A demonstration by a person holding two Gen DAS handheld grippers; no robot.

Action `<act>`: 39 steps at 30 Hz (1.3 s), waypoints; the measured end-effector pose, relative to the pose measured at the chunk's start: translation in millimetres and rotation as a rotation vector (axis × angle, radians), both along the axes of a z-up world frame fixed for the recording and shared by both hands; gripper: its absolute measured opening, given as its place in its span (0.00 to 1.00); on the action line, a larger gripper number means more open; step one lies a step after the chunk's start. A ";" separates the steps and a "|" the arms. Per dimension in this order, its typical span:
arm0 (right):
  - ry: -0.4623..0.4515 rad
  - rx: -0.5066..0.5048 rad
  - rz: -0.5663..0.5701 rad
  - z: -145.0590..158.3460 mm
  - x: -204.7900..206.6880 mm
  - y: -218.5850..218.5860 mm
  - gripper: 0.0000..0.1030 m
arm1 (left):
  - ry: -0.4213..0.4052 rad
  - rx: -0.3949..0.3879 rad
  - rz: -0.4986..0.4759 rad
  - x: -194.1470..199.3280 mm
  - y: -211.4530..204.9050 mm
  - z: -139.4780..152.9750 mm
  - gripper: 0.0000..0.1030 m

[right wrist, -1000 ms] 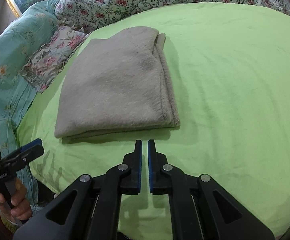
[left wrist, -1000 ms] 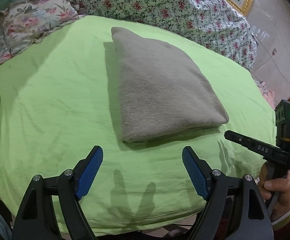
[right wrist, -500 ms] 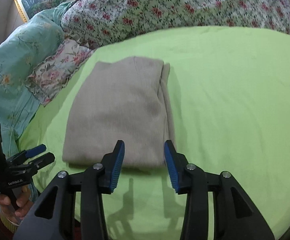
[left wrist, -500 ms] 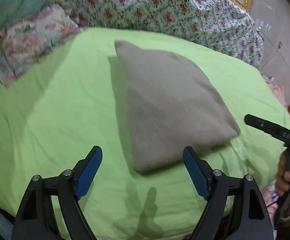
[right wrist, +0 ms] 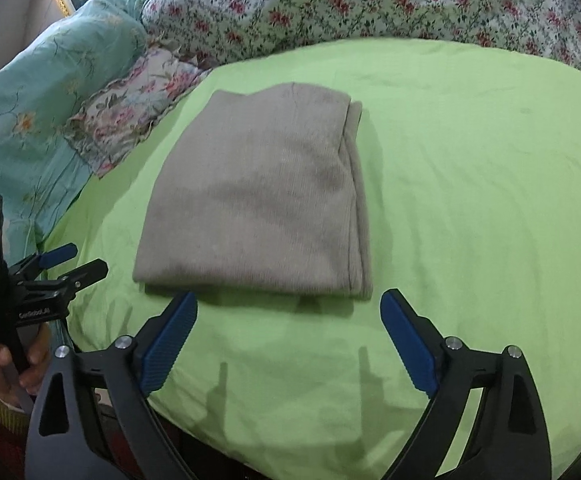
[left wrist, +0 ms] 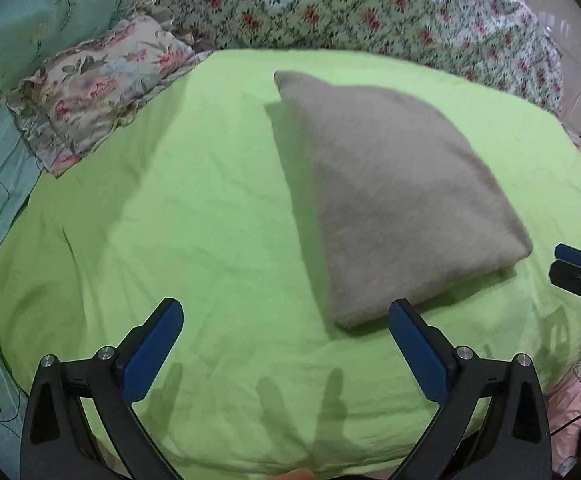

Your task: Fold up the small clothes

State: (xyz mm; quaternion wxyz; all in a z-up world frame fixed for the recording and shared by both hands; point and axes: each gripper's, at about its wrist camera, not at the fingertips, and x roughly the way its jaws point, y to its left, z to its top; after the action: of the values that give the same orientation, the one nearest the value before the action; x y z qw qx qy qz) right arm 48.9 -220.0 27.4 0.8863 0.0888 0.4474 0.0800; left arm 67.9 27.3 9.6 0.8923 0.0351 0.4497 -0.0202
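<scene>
- My right gripper (right wrist: 288,344) has gone from nearly shut a second ago to jaws spread wide and holding nothing; it hovers over the near edge of the green sheet (right wrist: 470,200), just short of the folded cloth.
- My left gripper (left wrist: 286,354) stays spread wide as before, holding nothing, with its right finger (left wrist: 418,350) close to the cloth's near corner but not touching.
- In the left view the right gripper (left wrist: 578,272) shows at the sheet's right edge, apart from the cloth.
- The folded grey-brown cloth (right wrist: 258,208) lies flat in the middle of the sheet, unmoved; both cameras have pulled back.
- Bare sheet runs wide to the cloth's right and along the near edge; the floral pillow (right wrist: 130,116) and teal quilt (right wrist: 30,128) crowd the left far corner, the flowered quilt (right wrist: 370,4) the far edge.
- Its long axis runs from the near edge toward the far edge; layered edges show along its right side.
</scene>
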 end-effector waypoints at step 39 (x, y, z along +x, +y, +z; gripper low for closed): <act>0.030 -0.096 0.078 4.1 66.2 29.5 0.99 | -0.041 0.064 -0.017 53.5 -20.4 10.0 0.99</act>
State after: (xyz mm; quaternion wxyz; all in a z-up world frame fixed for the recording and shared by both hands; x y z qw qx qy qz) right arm 115.1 -190.5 31.5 0.8790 0.0297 0.4670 0.0917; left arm 121.4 6.8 19.6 0.8995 0.0675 0.4315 -0.0126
